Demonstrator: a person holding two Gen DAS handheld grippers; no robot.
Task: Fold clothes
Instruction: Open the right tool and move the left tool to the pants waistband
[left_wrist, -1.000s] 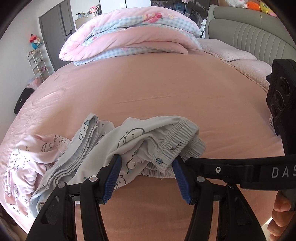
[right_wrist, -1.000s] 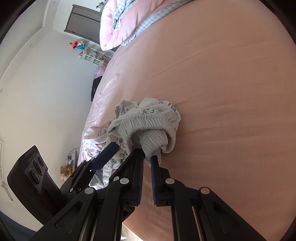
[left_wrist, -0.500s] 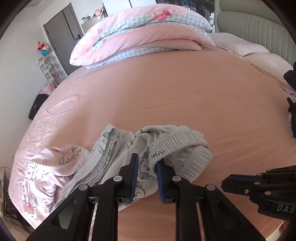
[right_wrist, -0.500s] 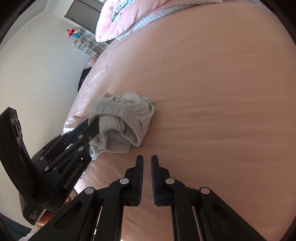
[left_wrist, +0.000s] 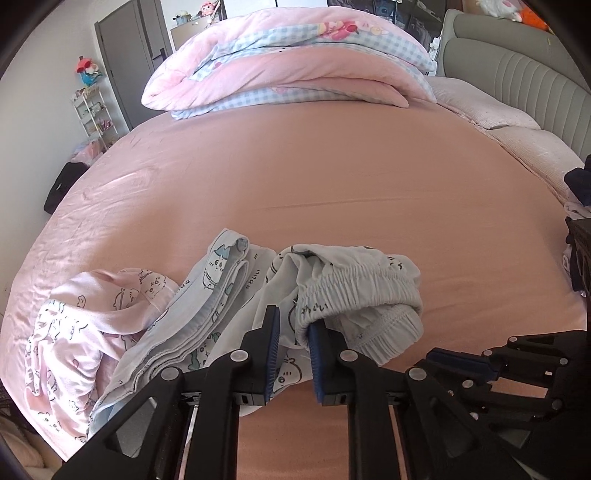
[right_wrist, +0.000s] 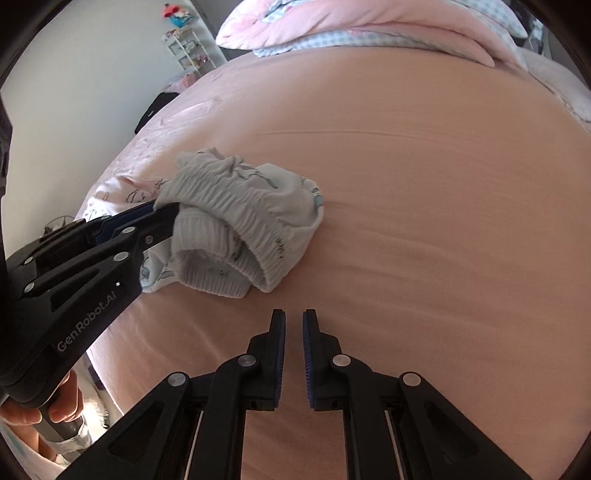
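**A:** How far along does the folding look?

**B:** Barely begun, I'd say. The left gripper (left_wrist: 293, 332) is clamped on the elastic waistband of the pale grey printed pants (left_wrist: 354, 291), which lie bunched near the front edge of the bed. The right gripper (right_wrist: 293, 326) is nearly closed with nothing between its pads, hovering just short of the pants.

**A:** Anything folded yet?

**B:** Nothing that I can see. Beside the pants lies a crumpled light blue garment (left_wrist: 218, 295), and left of that a pink printed one (left_wrist: 92, 317), both in a heap. All three seem to need spreading and folding.

**A:** And the surface?

**B:** A smooth pink bedsheet (left_wrist: 314, 173), mostly bare beyond the clothes, so there's room to lay things flat. Farther back sits a folded pink and blue checked quilt (left_wrist: 295, 62), with a grey padded headboard (left_wrist: 517, 77) to the right. At the far left stand a small white shelf (left_wrist: 94, 110) and a dark grey door (left_wrist: 129, 55).
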